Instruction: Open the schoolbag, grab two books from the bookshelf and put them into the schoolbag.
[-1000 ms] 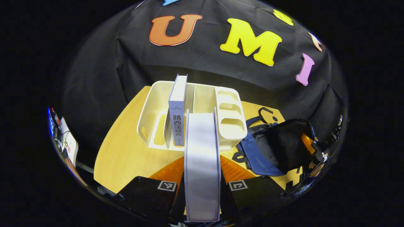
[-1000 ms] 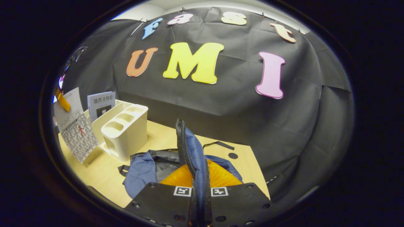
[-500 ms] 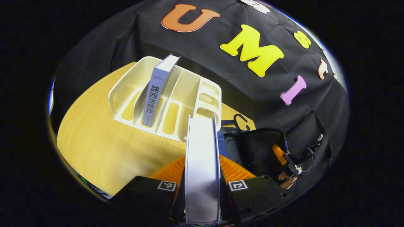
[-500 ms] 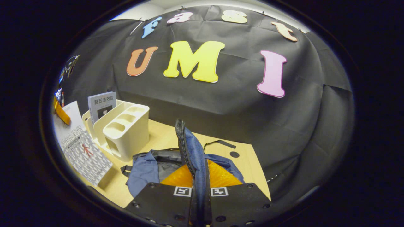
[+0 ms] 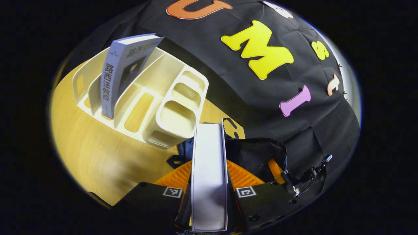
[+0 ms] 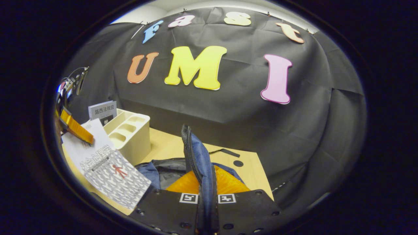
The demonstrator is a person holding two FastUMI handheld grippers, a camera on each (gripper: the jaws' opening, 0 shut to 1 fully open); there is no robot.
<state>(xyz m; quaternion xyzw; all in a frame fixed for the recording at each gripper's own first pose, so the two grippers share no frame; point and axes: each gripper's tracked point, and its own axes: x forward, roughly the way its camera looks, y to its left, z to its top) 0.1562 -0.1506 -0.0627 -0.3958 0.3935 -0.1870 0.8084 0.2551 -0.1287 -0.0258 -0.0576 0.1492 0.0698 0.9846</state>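
pale wood table (image 5: 98,163), black cloth wall (image 6: 228,107), cream bookshelf (image 5: 169,107)

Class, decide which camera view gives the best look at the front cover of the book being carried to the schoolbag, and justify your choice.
The right gripper view: the carried book faces it, so the patterned cover shows, with the left gripper clamping its top. The left gripper view sees the same book edge-on between its own fingers, so no cover.

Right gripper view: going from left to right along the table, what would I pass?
The held book → the cream bookshelf with a second book standing in it → the blue schoolbag flap pinched up by the right gripper → the bare table.
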